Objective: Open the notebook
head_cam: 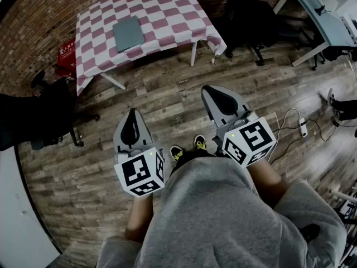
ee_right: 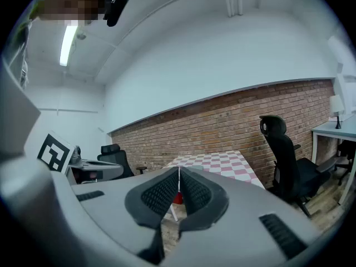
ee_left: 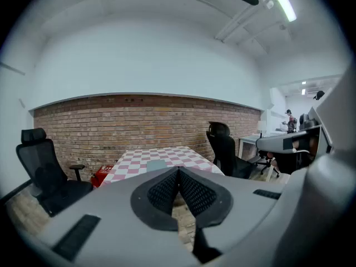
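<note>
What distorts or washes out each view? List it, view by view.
Head view: fisheye bows the floor planks, corners go dark, the checked table is sharp. Left gripper view: round black border, the ceiling strip light glares, the brick wall bends. Right gripper view: the ceiling lamp blooms upper left, the right claw looms large.

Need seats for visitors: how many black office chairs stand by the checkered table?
2. One black office chair stands off the left end of the checkered table, the other at its right end. More may be hidden near the desk.
</note>
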Tool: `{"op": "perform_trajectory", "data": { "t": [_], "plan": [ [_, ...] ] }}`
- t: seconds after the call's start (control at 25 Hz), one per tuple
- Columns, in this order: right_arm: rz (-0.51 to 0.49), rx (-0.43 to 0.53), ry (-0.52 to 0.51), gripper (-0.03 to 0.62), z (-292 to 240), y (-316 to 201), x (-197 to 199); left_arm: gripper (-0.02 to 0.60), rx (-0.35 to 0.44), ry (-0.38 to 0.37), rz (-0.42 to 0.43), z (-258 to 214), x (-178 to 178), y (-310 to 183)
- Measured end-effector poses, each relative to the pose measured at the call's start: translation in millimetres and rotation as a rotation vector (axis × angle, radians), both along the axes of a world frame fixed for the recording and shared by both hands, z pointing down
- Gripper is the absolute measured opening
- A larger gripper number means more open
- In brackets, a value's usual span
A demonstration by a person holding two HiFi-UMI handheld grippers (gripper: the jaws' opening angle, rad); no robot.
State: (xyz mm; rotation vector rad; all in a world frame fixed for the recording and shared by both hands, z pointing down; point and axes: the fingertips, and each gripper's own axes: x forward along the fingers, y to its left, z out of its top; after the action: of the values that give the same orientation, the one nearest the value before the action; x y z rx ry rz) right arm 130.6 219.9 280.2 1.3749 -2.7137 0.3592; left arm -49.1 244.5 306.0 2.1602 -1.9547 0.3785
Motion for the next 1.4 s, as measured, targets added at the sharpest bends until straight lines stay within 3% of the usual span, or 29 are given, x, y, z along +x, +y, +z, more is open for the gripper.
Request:
{"op": "perform_trajectory", "data": {
  "t": [1.04,1.4],
  "plan": [
    [-0.036,-0.021,-0.011,0.026,5,21,-65,0.008,-0.013,0.010,-0.009,4,-66,13],
    [-0.067,-0.036,0.007,0.026,6,35,-76,0.008,0.002,0.001,0.016,0,-69,23]
  ]
}}
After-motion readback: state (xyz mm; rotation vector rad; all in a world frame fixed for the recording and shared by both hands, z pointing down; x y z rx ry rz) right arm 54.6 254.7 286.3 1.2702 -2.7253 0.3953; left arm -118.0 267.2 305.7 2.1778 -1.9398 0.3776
